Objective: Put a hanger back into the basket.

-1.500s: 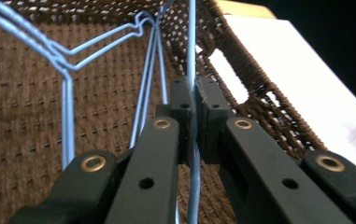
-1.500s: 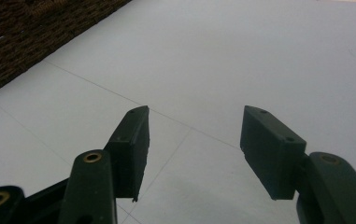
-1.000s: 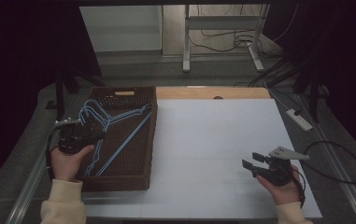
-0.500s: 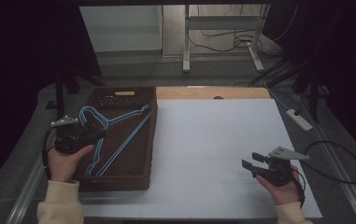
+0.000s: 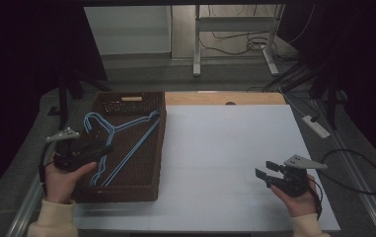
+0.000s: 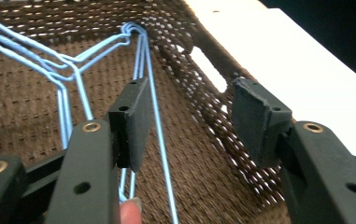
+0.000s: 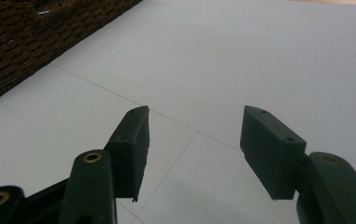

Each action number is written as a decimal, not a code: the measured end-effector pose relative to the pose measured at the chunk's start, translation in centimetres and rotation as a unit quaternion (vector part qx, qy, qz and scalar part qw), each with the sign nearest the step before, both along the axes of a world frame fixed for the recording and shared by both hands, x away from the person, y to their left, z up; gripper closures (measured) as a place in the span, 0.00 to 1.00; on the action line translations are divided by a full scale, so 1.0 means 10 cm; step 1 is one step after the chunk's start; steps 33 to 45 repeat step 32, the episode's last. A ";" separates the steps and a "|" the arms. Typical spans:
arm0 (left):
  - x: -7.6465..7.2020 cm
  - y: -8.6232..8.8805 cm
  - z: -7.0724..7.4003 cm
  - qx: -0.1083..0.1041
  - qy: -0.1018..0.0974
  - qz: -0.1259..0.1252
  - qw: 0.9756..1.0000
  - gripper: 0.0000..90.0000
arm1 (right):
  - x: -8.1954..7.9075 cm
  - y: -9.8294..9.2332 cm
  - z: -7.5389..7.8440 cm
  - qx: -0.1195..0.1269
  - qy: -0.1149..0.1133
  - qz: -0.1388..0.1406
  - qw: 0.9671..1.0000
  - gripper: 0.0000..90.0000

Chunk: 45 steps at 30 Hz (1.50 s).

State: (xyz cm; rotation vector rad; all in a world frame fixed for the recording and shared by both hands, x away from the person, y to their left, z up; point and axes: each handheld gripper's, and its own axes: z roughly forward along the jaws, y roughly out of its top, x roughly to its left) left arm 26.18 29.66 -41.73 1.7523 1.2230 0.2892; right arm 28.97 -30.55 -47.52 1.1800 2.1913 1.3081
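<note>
High view: thin blue wire hangers point(image 5: 121, 143) lie inside brown woven basket point(image 5: 153, 148) on white table point(image 5: 225, 148). Left hand-held gripper point(image 5: 107, 148) over the basket; right hand-held gripper point(image 5: 263, 170) idles apart.

Left gripper view: jaws just opening, released, wire beside one pad point(image 6: 131, 121). Advice: clear wires fully before lifting.

Right gripper view: jaws apart, empty.

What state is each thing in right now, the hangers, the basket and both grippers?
Blue wire hangers: lying stacked in the basket, released, no pad pressing on them.
Brown woven basket: upright on the table's left side, open-topped.
Left gripper: open over the basket; its jaws have just been opening, one hanger wire beside the left pad.
Right gripper: open, nothing between its jaws, over the white table.
</note>
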 end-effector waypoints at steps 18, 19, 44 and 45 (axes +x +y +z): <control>-0.50 -0.38 -0.14 0.012 -0.069 -0.063 0.996 0.45 | -0.01 -0.07 0.01 0.009 0.002 0.007 1.000 0.48; -0.51 -0.40 -0.15 0.012 -0.069 -0.066 0.995 0.45 | -0.01 -0.08 0.01 0.009 0.002 0.007 1.000 0.48; -0.49 -0.49 -0.29 0.027 -0.063 -0.067 0.995 0.44 | -0.01 -0.07 0.02 0.006 -0.001 0.027 1.000 0.48; -0.49 -0.49 -0.29 0.027 -0.063 -0.067 0.995 0.44 | -0.01 -0.07 0.02 0.006 -0.001 0.027 1.000 0.48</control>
